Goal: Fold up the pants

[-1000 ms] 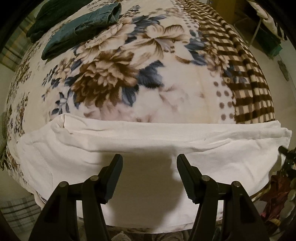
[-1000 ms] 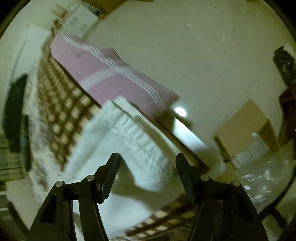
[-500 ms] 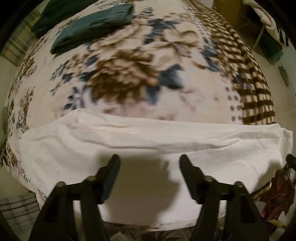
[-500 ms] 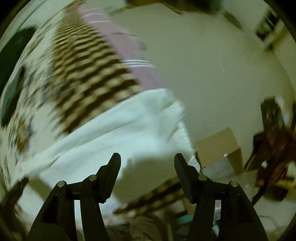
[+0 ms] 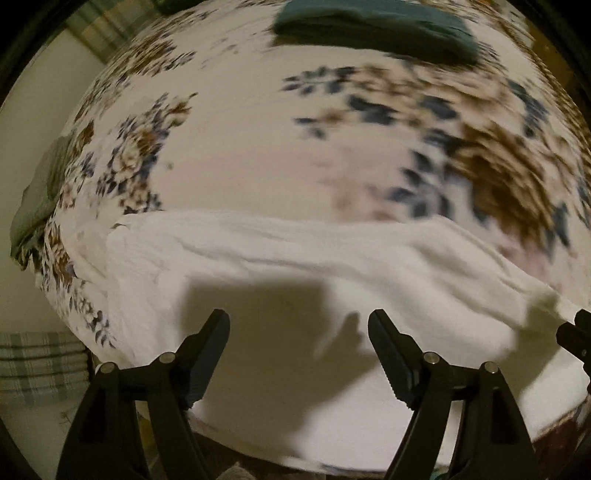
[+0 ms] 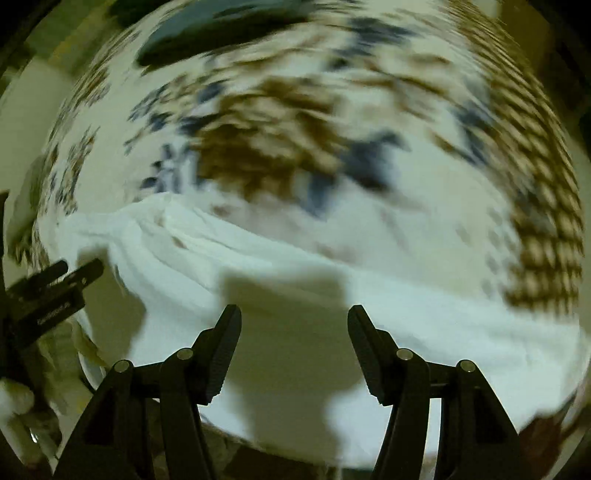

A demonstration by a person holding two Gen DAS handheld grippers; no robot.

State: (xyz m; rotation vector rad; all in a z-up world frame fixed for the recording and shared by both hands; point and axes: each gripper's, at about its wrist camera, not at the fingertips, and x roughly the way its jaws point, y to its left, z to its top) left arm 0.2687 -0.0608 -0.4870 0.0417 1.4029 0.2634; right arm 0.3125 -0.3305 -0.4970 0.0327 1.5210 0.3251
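Note:
White pants lie spread in a long band across the near edge of a floral blanket on a bed. They also show in the right wrist view. My left gripper is open and empty, hovering over the pants' near part. My right gripper is open and empty, also over the pants. The left gripper's body shows at the left edge of the right wrist view. Both views are motion-blurred.
Folded dark green clothes lie at the far side of the bed; they also show in the right wrist view. A grey-green cloth hangs at the bed's left edge. A brown checked band borders the blanket on the right.
The right gripper has swung from facing the wall and pillow to facing the bed and pants. The left gripper has turned left, so the green clothes now sit top centre. Both stay open.

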